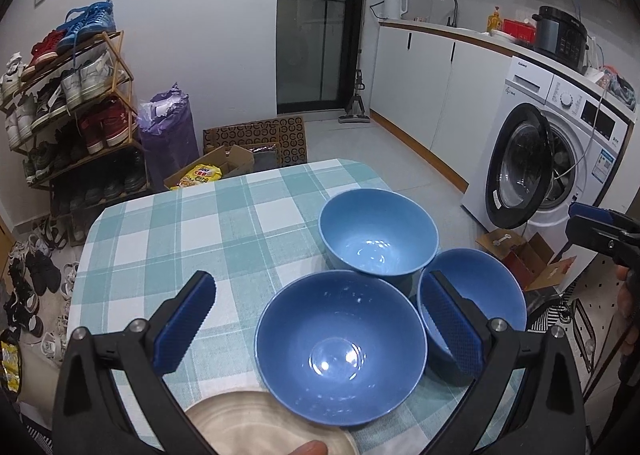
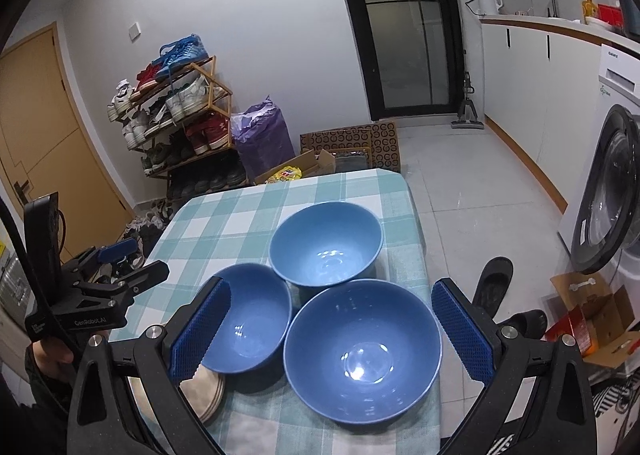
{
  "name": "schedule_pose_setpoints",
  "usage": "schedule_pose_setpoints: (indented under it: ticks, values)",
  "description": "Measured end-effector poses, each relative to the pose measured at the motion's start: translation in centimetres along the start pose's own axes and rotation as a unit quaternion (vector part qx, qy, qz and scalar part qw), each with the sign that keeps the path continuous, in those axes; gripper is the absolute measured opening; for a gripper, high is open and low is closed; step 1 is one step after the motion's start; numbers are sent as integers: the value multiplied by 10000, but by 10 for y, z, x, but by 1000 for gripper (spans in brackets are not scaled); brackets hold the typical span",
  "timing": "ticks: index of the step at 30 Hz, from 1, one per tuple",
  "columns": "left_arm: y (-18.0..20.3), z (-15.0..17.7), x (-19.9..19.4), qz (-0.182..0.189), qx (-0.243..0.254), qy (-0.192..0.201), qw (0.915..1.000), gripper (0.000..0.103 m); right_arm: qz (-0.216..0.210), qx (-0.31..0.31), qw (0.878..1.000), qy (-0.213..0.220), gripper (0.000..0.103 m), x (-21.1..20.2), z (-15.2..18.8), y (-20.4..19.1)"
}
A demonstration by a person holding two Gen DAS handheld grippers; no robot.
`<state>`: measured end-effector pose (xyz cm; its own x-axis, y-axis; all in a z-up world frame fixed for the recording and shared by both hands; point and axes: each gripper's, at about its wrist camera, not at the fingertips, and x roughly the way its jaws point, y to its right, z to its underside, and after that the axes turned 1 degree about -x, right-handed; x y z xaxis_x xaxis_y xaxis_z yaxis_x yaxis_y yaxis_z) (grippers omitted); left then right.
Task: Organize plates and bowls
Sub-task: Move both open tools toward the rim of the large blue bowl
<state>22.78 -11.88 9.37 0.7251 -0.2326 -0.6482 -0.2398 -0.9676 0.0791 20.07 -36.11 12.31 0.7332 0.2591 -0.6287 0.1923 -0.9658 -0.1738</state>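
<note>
Three blue bowls stand close together on the checked tablecloth (image 1: 160, 239). In the left wrist view, one bowl (image 1: 340, 347) lies between the fingers of my open left gripper (image 1: 320, 323). A second bowl (image 1: 378, 233) is farther back, and a third (image 1: 480, 307) is partly hidden behind the right finger. A beige plate (image 1: 256, 427) lies at the near edge. My right gripper (image 2: 330, 331) is open above a small bowl (image 2: 248, 319) and a large bowl (image 2: 362, 351), with the far bowl (image 2: 326, 243) behind. The plate (image 2: 204, 391) peeks out under the small bowl.
A washing machine (image 1: 560, 143) with its door open stands on the right. Cardboard boxes (image 2: 592, 319) and slippers (image 2: 494, 287) lie on the floor beside the table. A shoe rack (image 1: 72, 107) and a purple bag (image 1: 168, 127) stand behind to the left.
</note>
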Motion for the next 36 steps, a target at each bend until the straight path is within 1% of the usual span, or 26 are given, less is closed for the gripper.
schedule_pose_setpoints:
  ticks: [5,8,15,22,26,30,36]
  values:
    - [6,-8,15,39,65,-87,9999,103,30,60,10000,-61,102,13,-7,7]
    - [8,-12,24,87,64,-137,9998,103,-103,108,9998,-124,102,23,-10,12]
    - [15,-20,44,121,123,-237,9996,103,-98,287,9993,-228,102,46,-14,26]
    - [17,-28,67,69,147,-348,9993,103,-70,380,9987,-343,102,69,-17,38]
    - [17,-30,81,-10,147,-417,9990,103,-79,408,9981,-461,102,85,-18,40]
    - [14,-31,94,-11,76,-532,9986,103,-86,423,9975,-568,102,101,-20,41]
    - [12,-31,113,-75,96,-647,9978,103,-133,487,9961,-728,101,125,-24,43]
